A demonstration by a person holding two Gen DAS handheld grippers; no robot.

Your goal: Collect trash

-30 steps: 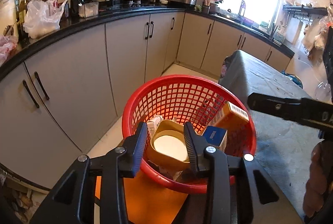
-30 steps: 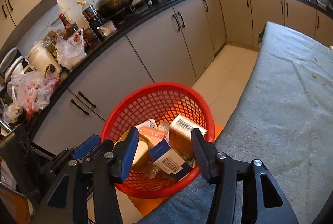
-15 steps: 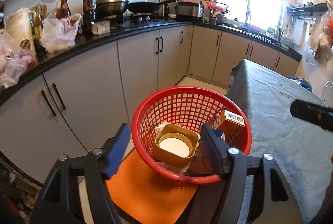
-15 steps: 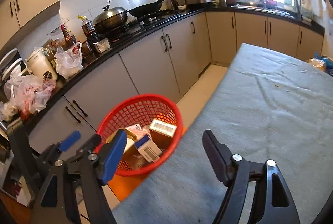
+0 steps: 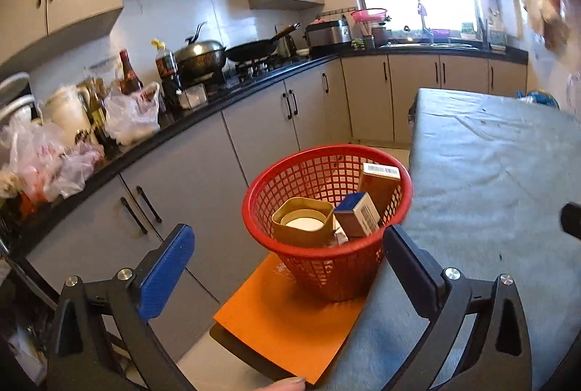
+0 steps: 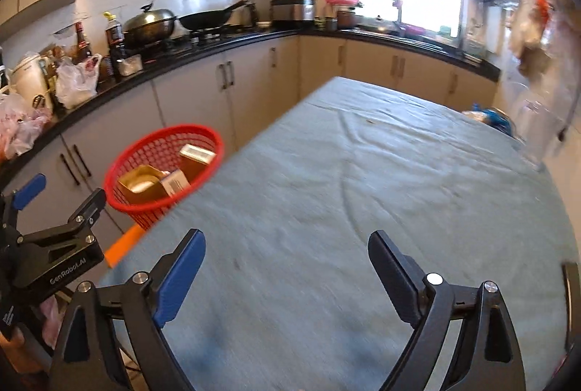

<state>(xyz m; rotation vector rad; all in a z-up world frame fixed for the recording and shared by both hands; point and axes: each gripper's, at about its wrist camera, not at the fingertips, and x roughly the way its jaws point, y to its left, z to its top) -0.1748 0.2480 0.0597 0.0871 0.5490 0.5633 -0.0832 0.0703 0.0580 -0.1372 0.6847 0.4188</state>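
Observation:
A red mesh basket [image 5: 319, 253] stands on an orange stool [image 5: 287, 329] beside the table. It holds a tan cup [image 5: 303, 227], a blue-and-white box [image 5: 357, 215] and an orange box [image 5: 379, 182]. My left gripper [image 5: 287, 267] is open and empty, back from the basket. My right gripper [image 6: 287, 275] is open and empty above the grey tablecloth [image 6: 363, 191]. The basket [image 6: 130, 206] shows at its left, with the left gripper's body nearby.
Grey cabinets [image 5: 203, 180] and a black counter with bags [image 5: 130, 115], bottles and pans run along the left and back. The cloth-covered table [image 5: 490, 180] fills the right. A blue bag [image 6: 494, 118] lies at the table's far edge.
Both grippers opened wide and pulled back and up from the basket. The tan cup now lies free in the basket. The right gripper swung right over the table.

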